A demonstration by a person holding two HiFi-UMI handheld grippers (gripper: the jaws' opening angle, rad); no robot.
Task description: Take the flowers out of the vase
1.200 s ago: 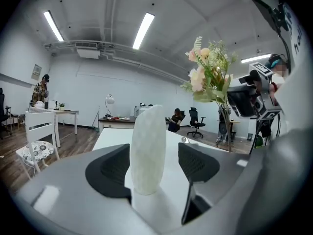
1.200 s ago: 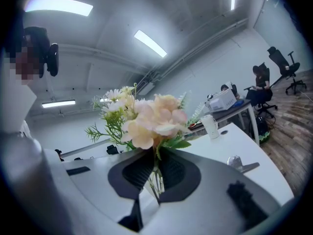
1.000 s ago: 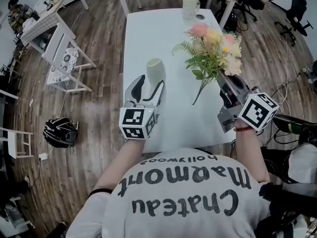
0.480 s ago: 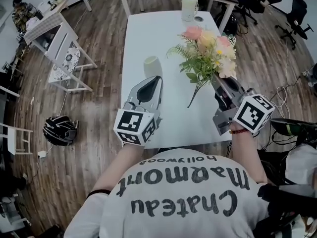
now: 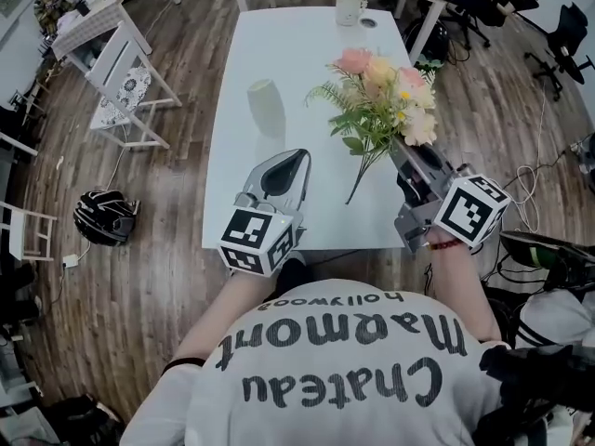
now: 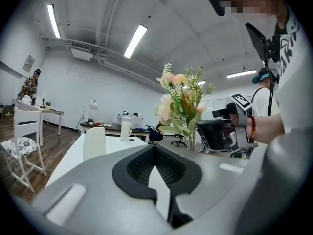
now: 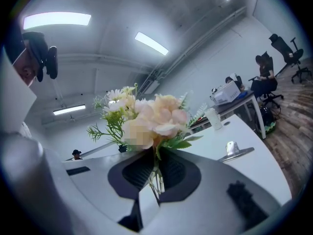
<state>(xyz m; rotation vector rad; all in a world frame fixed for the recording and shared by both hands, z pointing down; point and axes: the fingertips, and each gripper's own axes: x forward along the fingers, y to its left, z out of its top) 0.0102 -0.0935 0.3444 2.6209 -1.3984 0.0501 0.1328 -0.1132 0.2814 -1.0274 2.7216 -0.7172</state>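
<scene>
Over the smooth white table [image 5: 297,72], the right gripper [image 5: 402,151] pinches the thin green stems of the pastel flowers [image 5: 381,86], apart from the rounded cream vase [image 5: 266,108]; the left gripper [image 5: 299,156] is closed, empty.

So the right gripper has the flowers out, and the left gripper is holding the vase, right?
Not quite. The left gripper holds nothing: its jaws are shut and empty in the left gripper view, and the vase stands apart on the table. The right gripper does hold the flowers out of it.
</scene>
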